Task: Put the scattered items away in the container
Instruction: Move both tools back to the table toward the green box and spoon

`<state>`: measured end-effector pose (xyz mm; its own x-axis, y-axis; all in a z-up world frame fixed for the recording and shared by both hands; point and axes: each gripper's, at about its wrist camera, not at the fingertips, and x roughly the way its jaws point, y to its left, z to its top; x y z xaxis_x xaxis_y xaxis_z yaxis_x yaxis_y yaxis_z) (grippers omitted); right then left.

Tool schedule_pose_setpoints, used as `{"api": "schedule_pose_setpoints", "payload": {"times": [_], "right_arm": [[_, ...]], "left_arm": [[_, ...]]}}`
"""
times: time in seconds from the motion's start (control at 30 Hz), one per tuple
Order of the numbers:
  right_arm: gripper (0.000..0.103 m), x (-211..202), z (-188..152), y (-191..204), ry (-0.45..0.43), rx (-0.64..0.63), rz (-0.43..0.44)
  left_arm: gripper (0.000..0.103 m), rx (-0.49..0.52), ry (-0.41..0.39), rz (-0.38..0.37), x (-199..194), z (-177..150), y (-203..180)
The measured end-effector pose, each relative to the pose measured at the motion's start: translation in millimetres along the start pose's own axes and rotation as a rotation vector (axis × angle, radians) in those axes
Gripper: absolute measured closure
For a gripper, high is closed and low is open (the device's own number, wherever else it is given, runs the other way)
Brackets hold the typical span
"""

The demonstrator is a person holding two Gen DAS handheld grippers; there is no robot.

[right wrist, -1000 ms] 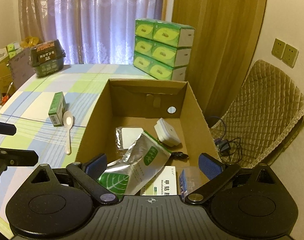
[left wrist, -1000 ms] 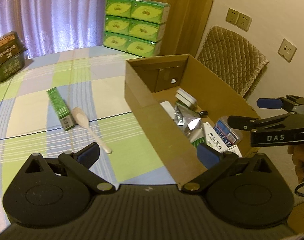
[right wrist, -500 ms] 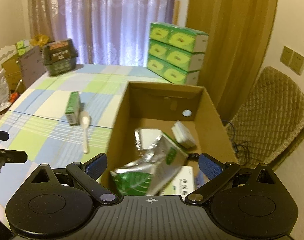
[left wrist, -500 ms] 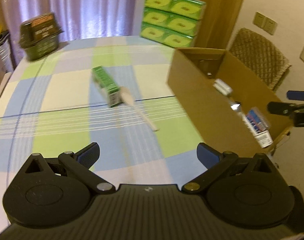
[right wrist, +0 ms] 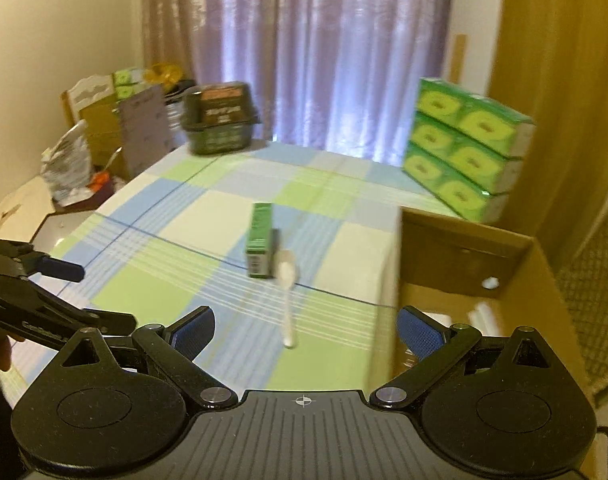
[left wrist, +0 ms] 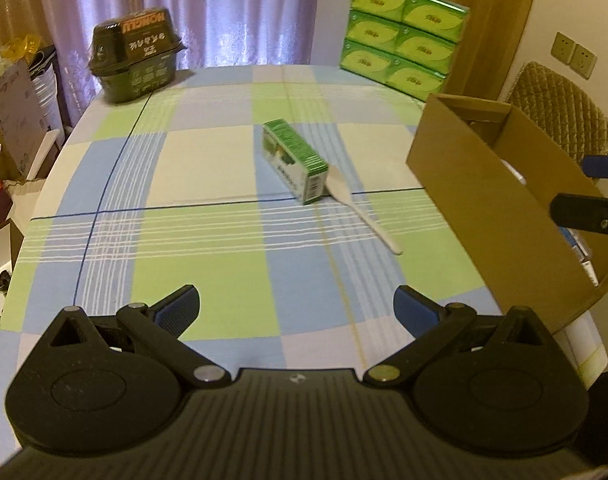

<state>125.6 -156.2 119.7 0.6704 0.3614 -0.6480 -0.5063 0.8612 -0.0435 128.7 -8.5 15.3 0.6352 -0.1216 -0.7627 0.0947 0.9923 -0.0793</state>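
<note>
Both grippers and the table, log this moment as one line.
left gripper open, empty | right gripper open, empty | green box, spoon on table | cardboard box part-filled

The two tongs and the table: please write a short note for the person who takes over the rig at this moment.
Left tongs: open, empty, above the near part of the table.
Right tongs: open, empty, near the box's corner.
On the table: a small green carton lying flat, with a white spoon close beside it, bowl end next to the carton.
Cardboard box: open, at the table's right edge, already holding some items; they are hard to identify from here.
Left to do: put the carton and the spoon into the box.
</note>
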Motion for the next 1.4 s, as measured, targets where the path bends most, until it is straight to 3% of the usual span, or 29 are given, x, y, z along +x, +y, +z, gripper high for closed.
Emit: {"api": "schedule_pose_setpoints", "payload": {"times": [0.37, 0.63, 0.73, 0.83, 0.93, 1.03, 1.13, 1.4], "right_arm": [[0.001, 64, -5, 14, 0.09, -0.018, 0.041], [0.002, 107, -9, 12, 0.156, -0.027, 0.037], [0.023, 123, -7, 11, 0.182, -0.027, 0.044], [0.023, 141, -6, 10, 0.192, -0.034, 0.038], [0.038, 157, -3, 8, 0.203, -0.033, 0.043], [0.039, 173, -1, 5, 0.207, -0.027, 0.04], [0.05, 189, 2, 2, 0.203, -0.019, 0.04], [0.05, 226, 7, -5, 0.18, -0.016, 0.036]], "left_arm": [[0.002, -0.025, 0.044, 0.02, 34, -1, 33], [0.002, 0.021, 0.05, 0.056, 63, 5, 44], [0.002, 0.035, 0.047, 0.055, 75, 10, 49], [0.002, 0.043, 0.043, 0.051, 88, 14, 55], [0.002, 0.05, 0.039, 0.043, 103, 19, 61], [0.002, 0.073, 0.029, 0.035, 115, 23, 65], [0.002, 0.106, 0.016, 0.042, 127, 27, 66], [0.002, 0.129, -0.041, -0.013, 142, 39, 65]]}}
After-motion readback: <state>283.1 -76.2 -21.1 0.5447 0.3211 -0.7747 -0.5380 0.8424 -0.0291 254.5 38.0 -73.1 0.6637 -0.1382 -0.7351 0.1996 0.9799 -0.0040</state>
